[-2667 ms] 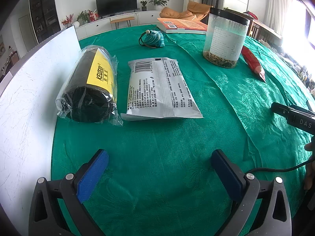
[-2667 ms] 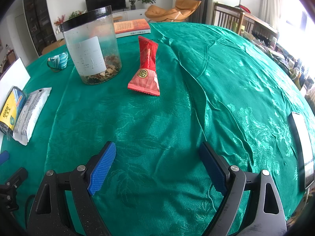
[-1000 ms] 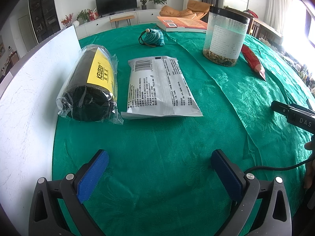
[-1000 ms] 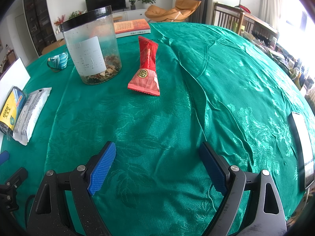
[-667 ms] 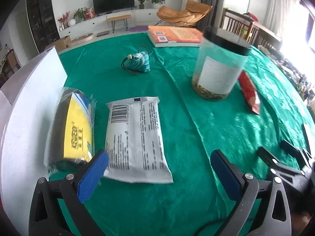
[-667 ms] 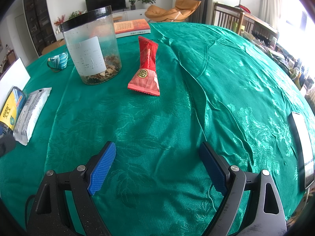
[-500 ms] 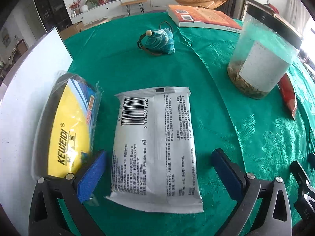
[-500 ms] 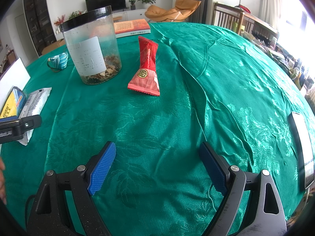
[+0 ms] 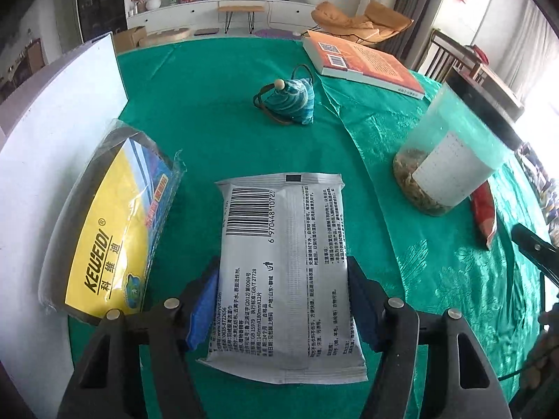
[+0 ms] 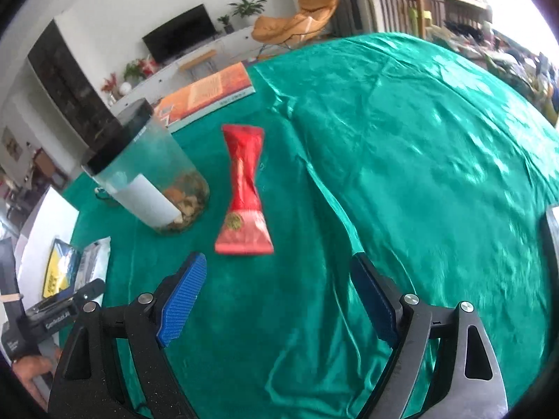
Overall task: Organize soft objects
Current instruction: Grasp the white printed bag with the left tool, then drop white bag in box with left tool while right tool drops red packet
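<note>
On a table draped in green cloth, sorting of the soft goods has barely begun, judging by how everything lies scattered. At far left, against a white board, a yellow-labelled roll sits in its clear wrap, untouched. Just beside it, the left gripper straddles a silver pack lying flat, its jaws closing with the pack between them and the blue pads at or against the pack's long edges (whether they already squeeze it is hard to say). Beyond, a small blue pouch with a bead and cord rests alone mid-table, and an orange book lies near the far edge. Further right stands the only container in sight, a clear jar with a black lid, upright, mostly empty, holding a shallow layer of dried brownish pieces at the bottom; a white label covers part of its wall. A red sachet lies just right of the jar, apart from it, pinched at its middle. The right gripper hovers short of the sachet's near end with its jaws spread and easing inward, nothing between them. No bin or tray for the soft items shows in either view, so where the pack, roll, pouch and sachet are bound cannot be told; all four remain to be gathered.
</note>
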A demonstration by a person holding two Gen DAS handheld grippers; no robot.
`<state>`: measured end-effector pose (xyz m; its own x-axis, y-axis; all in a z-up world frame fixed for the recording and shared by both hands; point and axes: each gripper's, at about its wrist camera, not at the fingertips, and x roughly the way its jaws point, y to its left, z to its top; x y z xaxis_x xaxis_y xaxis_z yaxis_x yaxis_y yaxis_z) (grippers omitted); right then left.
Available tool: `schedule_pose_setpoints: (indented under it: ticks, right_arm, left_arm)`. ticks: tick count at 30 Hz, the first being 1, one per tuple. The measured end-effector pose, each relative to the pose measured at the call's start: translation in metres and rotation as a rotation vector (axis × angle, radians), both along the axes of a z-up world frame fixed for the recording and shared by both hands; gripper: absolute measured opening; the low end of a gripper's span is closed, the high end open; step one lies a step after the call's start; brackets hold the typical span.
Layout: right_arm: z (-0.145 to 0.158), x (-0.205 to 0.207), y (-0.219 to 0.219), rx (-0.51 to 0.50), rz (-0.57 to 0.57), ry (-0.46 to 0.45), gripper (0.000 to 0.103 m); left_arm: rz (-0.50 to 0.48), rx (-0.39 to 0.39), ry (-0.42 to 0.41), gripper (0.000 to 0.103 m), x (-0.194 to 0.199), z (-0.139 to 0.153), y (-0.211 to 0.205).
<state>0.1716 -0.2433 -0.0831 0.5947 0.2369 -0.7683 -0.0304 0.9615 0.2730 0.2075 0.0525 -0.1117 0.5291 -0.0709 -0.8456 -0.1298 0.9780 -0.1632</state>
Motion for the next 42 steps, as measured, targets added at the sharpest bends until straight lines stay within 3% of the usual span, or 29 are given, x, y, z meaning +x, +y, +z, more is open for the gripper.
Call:
schedule_pose_setpoints:
  ticks: [2,4,6,8,10,16,20,24,28,29,30,31,32,33,34,37,42]
  right_arm:
    - [0.001,0.029,0.015,-0.03,0.058,0.03,0.079]
    - [-0.007,0.054,0.029,-0.045,0.11,0.08,0.05]
    - [-0.022,0.075,0.04,-0.051,0.163,0.147,0.047]
    - [-0.02,0.087,0.044,-0.115,0.166,0.138,0.015]
    - [-0.011,0.091,0.037,-0.07,0.136,0.129,0.015]
    - [0.075,0.068,0.029,-0.04,0.098,-0.055,0.015]
    - [0.129,0.035,0.069,-0.01,0.219,-0.115,0.015]
    - [0.157,-0.015,0.143,0.074,0.419,-0.141,0.015]
    - [0.154,-0.065,0.23,0.209,0.625,-0.089,0.015]
    - [0.15,-0.079,0.254,0.256,0.68,-0.065,0.016]
    - [0.146,-0.091,0.275,0.306,0.733,-0.039,0.019]
    - [0.141,-0.101,0.293,0.363,0.777,-0.007,0.027]
    - [0.135,-0.11,0.309,0.423,0.825,0.029,0.042]
    - [0.127,-0.117,0.324,0.457,0.87,0.07,0.075]
    - [0.124,-0.123,0.332,0.466,0.895,0.081,0.075]
    - [0.115,-0.128,0.328,0.35,0.865,0.008,0.075]
    - [0.075,-0.106,0.266,0.074,0.663,-0.101,0.075]
  left_arm:
    - [0.01,-0.006,-0.009,0.066,0.003,0.006,0.004]
    - [0.017,-0.014,-0.023,0.066,0.006,0.016,0.006]
    - [0.017,-0.028,-0.038,0.066,0.008,0.026,0.008]
    - [0.015,-0.043,-0.062,0.066,0.009,0.039,0.01]
    - [0.012,-0.063,-0.092,0.066,0.01,0.053,0.014]
    - [0.003,-0.14,-0.194,0.066,-0.019,0.108,0.043]
    - [0.039,-0.102,-0.256,0.066,-0.068,0.142,0.091]
    - [0.145,-0.027,-0.266,0.066,-0.131,0.154,0.155]
    - [0.29,0.087,-0.212,0.068,-0.192,0.144,0.215]
    - [0.325,0.12,-0.194,0.07,-0.203,0.14,0.227]
    - [0.357,0.151,-0.179,0.08,-0.214,0.134,0.24]
    - [0.386,0.175,-0.167,0.094,-0.222,0.129,0.249]
    - [0.416,0.192,-0.16,0.097,-0.229,0.124,0.256]
    - [0.443,0.195,-0.163,0.099,-0.237,0.12,0.263]
    - [0.459,0.187,-0.171,0.099,-0.242,0.119,0.266]
    - [0.479,0.161,-0.197,0.099,-0.25,0.111,0.269]
    - [0.397,0.117,-0.22,0.099,-0.232,0.107,0.235]
